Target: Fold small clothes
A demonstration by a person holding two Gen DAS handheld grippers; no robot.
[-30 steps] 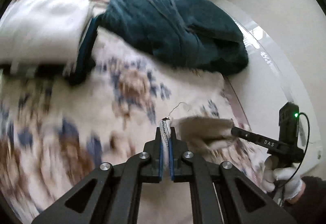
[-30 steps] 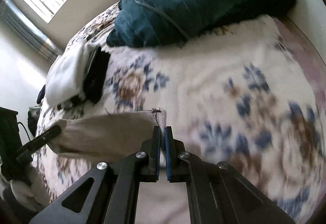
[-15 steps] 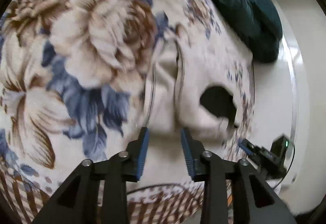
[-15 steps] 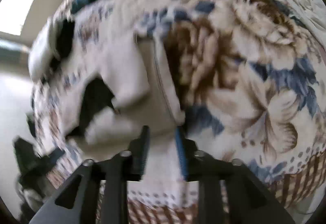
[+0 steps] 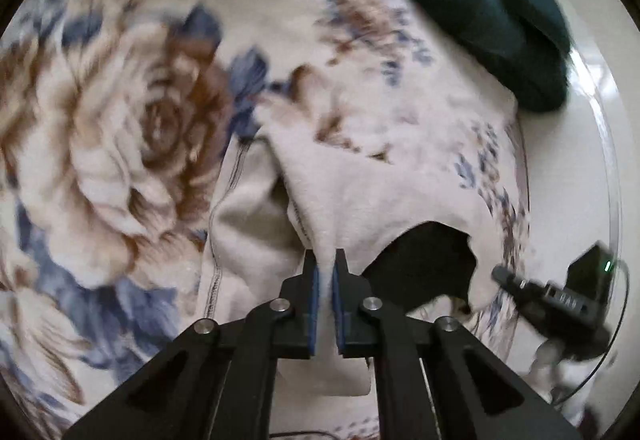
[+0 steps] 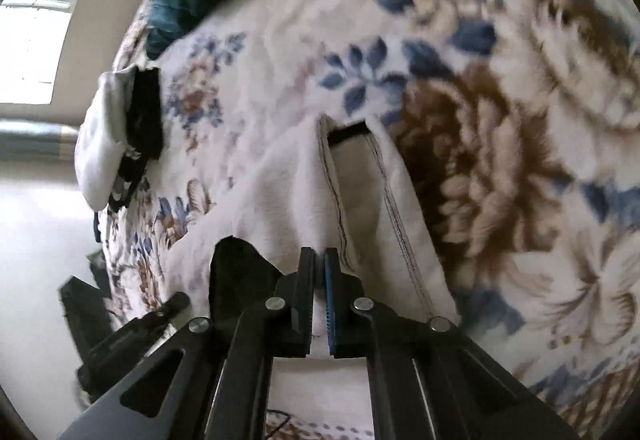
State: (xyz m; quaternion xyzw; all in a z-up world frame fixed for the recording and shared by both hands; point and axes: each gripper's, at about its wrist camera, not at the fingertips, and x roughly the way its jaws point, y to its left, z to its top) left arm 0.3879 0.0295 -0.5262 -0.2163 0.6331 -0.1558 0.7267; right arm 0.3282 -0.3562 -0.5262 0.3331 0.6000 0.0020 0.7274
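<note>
A small cream garment [image 5: 256, 240] with dark stitching lies on the floral blanket [image 5: 120, 127]. It also shows in the right wrist view [image 6: 360, 207]. My left gripper [image 5: 325, 260] is shut on a fold of the garment's near edge. My right gripper [image 6: 319, 256] is shut on the garment's other near edge. Each gripper shows at the edge of the other's view: the right one [image 5: 552, 300] and the left one [image 6: 132, 332]. A dark opening [image 5: 424, 264] gapes under the lifted cloth between them.
A dark teal blanket [image 5: 480, 7] is heaped at the far side of the bed. A white and black bundle [image 6: 116, 135] lies at the bed's far left. The bed edge and pale floor [image 6: 40, 240] are to the left in the right wrist view.
Both grippers were open over the laid-down garment half a second ago. Now both have closed on its near edge, and the cloth is lifted between them.
</note>
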